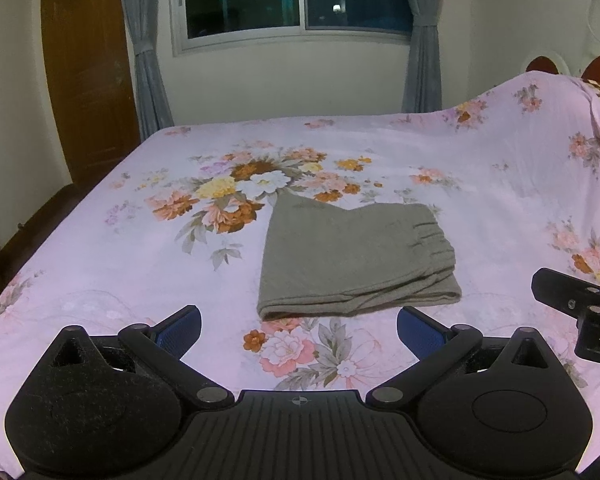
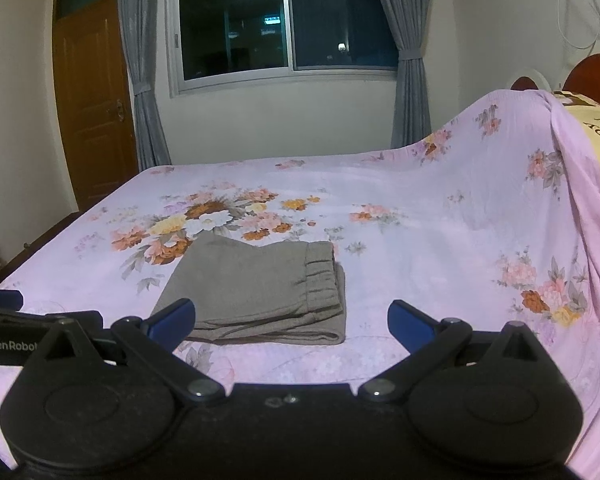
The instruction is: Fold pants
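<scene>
Grey-brown pants (image 1: pixel 352 260) lie folded into a compact stack on the pink floral bedsheet (image 1: pixel 100 264), elastic waistband on the right side. In the right wrist view the same pants (image 2: pixel 260 292) sit left of centre. My left gripper (image 1: pixel 299 330) hovers just in front of the stack, wide open, with nothing between its blue-padded fingers (image 1: pixel 180 328). Equally wide open and empty, my right gripper (image 2: pixel 292 324) hangs near the stack's front right corner. Part of the right gripper (image 1: pixel 580 308) shows at the right edge of the left wrist view.
The bedsheet (image 2: pixel 420 240) covers the whole bed and rises over a pillow hump (image 2: pixel 540 152) at the right by the headboard (image 2: pixel 592 76). A window (image 2: pixel 284 24) with grey curtains and a wooden door (image 2: pixel 92 100) stand behind the bed.
</scene>
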The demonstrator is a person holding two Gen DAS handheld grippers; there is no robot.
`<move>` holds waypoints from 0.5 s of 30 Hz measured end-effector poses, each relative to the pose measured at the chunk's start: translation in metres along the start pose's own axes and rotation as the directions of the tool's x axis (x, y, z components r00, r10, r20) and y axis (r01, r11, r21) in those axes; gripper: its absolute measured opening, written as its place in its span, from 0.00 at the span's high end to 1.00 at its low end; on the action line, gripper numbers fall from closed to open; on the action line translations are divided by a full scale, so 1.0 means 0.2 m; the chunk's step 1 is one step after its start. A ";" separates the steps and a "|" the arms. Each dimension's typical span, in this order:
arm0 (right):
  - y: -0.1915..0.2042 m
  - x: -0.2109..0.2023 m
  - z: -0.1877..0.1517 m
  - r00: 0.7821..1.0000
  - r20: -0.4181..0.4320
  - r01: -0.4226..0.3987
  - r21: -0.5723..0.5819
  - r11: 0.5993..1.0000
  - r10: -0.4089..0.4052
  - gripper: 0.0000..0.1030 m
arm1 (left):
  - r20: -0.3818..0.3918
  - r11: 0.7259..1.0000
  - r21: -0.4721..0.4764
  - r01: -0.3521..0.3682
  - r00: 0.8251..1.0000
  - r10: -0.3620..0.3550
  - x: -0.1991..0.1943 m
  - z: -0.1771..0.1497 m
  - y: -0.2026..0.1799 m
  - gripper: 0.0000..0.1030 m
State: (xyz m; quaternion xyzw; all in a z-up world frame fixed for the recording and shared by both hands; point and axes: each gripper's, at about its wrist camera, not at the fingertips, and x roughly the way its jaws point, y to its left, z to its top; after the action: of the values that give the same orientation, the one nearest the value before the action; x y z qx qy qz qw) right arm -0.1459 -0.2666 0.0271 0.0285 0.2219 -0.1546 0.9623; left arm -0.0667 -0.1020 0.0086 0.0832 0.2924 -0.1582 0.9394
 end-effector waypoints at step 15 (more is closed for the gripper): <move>0.00 0.01 0.00 1.000 -0.004 -0.003 0.000 1.000 0.003 0.00 | 0.007 1.000 0.012 -0.001 1.000 0.001 0.01 0.00 -0.02 0.00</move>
State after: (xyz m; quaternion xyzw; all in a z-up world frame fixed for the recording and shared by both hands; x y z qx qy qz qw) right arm -0.1453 -0.2674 0.0260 0.0289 0.2236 -0.1529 0.9622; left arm -0.0667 -0.1060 0.0078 0.0882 0.2881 -0.1598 0.9400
